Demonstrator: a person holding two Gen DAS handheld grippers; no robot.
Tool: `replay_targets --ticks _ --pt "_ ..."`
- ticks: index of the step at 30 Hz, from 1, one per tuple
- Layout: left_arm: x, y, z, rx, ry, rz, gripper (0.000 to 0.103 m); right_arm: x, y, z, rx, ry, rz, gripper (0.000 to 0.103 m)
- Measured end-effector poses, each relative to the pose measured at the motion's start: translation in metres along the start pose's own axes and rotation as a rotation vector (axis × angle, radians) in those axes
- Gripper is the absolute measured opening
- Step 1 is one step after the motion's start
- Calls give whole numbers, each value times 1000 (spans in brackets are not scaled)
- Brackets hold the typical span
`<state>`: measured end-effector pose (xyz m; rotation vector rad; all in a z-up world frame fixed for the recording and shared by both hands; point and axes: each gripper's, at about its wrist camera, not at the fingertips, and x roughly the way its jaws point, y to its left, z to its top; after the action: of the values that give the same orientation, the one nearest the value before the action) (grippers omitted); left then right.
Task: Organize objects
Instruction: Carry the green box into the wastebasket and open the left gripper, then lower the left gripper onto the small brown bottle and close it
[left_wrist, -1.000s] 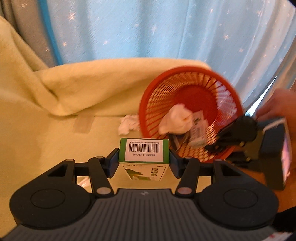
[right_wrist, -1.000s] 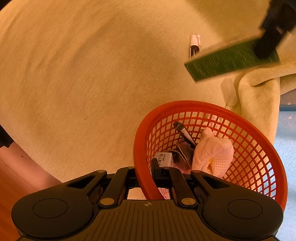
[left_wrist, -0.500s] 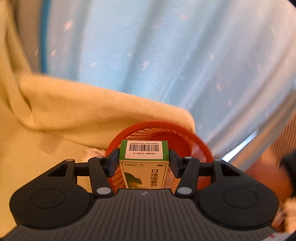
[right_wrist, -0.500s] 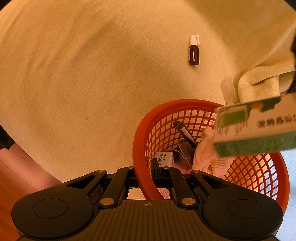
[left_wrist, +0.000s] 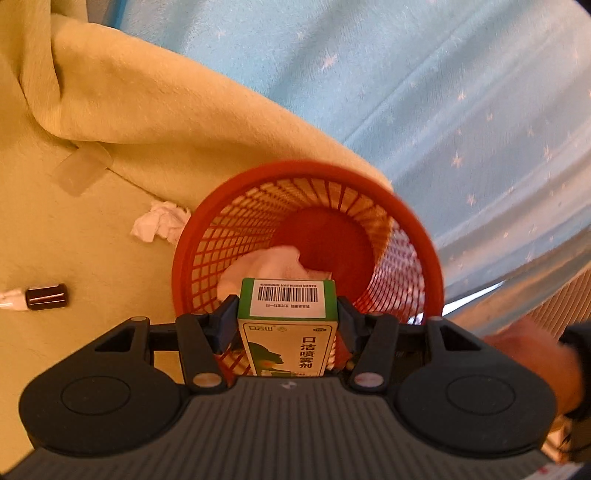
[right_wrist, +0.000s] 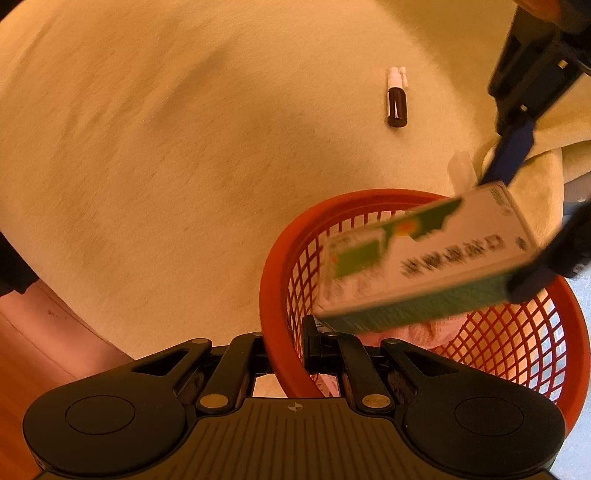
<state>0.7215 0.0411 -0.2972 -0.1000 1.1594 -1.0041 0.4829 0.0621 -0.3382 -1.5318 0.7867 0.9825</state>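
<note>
My left gripper (left_wrist: 288, 317) is shut on a green and white medicine box (left_wrist: 288, 325) with a barcode on its end, held over the mouth of the red mesh basket (left_wrist: 406, 218). A white cloth (left_wrist: 273, 264) lies inside the basket. In the right wrist view the same box (right_wrist: 424, 258) hangs blurred above the basket (right_wrist: 280, 266), with the left gripper's blue-padded fingers (right_wrist: 513, 151) on it. My right gripper (right_wrist: 286, 345) is shut on the basket's near rim, one finger inside and one outside. A small dark spray bottle (right_wrist: 397, 99) lies on the yellow blanket.
The yellow blanket (left_wrist: 110, 110) covers the surface and folds up behind the basket. A crumpled white tissue (left_wrist: 160, 221) and a clear plastic piece (left_wrist: 83, 173) lie left of the basket. A blue starred curtain (left_wrist: 406, 74) hangs behind. A hand (left_wrist: 524, 358) shows at the right.
The left gripper has carried the box from beside the basket to above its mouth and tipped downward. The right gripper has stayed clamped on the basket's rim.
</note>
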Motion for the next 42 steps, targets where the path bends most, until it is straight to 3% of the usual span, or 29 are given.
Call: replay_targets --ticks 4,5,7,20,24,35,42 --pt "-1 7 12 -122 -58 -94 50 -3 -5 0 5 -3 2 2" --pt "0 9 14 -151 -55 -97 54 -3 -7 0 7 -2 3 2" --pt "5 11 15 -176 -37 -80 64 -5 -10 0 9 -1 5 2" --pt "-13 36 3 -164 -44 -1 65 -10 -26 2 89 -8 11 2" --pt "-25 44 -1 -140 -63 67 65 -11 -29 3 95 -8 12 2" --pt "-51 89 -22 -34 -37 375 67 -13 -40 4 117 0 15 2" --pt "-52 120 -34 -13 -12 490 75 -14 -44 7 125 0 10 2"
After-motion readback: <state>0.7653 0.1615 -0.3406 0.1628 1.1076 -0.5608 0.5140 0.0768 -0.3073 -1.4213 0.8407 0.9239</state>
